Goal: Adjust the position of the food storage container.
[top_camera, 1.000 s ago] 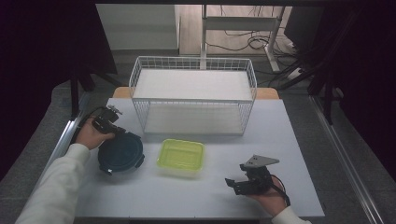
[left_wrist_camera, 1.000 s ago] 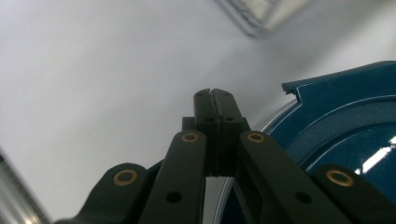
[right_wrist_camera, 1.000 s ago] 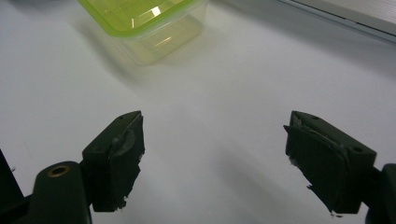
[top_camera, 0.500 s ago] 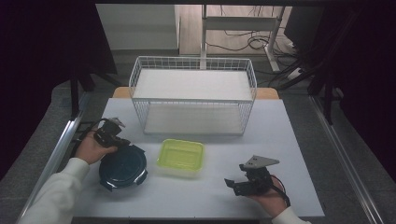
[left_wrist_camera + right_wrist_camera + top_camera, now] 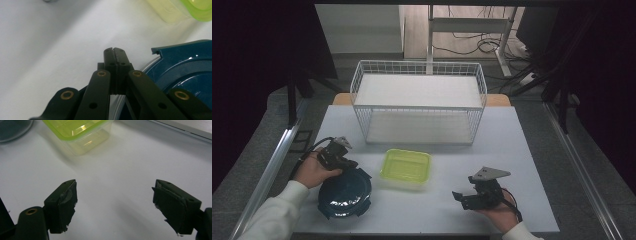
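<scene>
The left gripper (image 5: 115, 50) has its two black jaws pressed flat together with no gap, gripping nothing, their tips over bare white tabletop just beside the rim of the round dark-blue lidded plastic container (image 5: 185, 72). From the high view this gripper (image 5: 343, 159) sits in the person's left hand (image 5: 312, 171), touching the far-left edge of the blue container (image 5: 345, 192), which lies at the table's near-left. The right gripper (image 5: 113, 206) stands with its jaws spread wide, empty, above the white table (image 5: 112, 170), facing the square yellow-green translucent plastic container (image 5: 80, 132). That container (image 5: 406, 166) rests mid-table, between both grippers and near the white wire basket (image 5: 419, 102) at the far side. The right gripper (image 5: 462, 196) is held near the front-right edge.
</scene>
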### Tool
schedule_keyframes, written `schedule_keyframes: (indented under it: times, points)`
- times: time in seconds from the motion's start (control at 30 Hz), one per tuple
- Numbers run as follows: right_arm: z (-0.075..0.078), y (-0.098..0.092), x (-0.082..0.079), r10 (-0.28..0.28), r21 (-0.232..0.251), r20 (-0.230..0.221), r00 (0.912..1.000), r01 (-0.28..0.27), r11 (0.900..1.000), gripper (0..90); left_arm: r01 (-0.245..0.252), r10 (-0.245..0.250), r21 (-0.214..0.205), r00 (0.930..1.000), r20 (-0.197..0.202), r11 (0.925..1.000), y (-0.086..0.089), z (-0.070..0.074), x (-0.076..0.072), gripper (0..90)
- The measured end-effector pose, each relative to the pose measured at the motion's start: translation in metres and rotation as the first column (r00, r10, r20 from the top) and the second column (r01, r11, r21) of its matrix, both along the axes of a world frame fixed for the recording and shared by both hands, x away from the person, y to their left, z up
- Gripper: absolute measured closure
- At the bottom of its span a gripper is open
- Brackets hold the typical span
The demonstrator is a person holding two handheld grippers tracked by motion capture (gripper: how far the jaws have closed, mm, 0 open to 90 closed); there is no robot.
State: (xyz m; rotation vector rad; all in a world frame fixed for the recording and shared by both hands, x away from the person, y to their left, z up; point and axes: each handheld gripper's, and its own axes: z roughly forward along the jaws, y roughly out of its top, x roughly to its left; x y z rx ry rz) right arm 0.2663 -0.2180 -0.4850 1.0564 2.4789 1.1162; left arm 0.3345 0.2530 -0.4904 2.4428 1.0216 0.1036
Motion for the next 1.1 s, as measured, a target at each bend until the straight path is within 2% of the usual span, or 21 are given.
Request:
schedule_keyframes:
  times: [0.8,1.0,1.1]
  points:
    - [-0.003,0.001,0.001,-0.001,-0.011,-0.006,1.0000,0.001,0.9999,19.6,0.030,-0.032,-0.054,0.9990,-0.033,0.9981,-0.012,-0.002,-0.006,90.0]
    - [-0.003,0.000,0.001,-0.005,-0.014,-0.005,1.0000,0.005,0.9999,19.6,0.048,-0.048,-0.051,0.9988,-0.001,0.9975,-0.013,-0.002,-0.008,90.0]
    - [-0.003,0.001,0.001,-0.006,-0.017,-0.007,1.0000,0.006,0.9998,19.6,0.029,-0.027,-0.056,0.9994,0.023,0.9980,-0.008,0.002,-0.010,90.0]
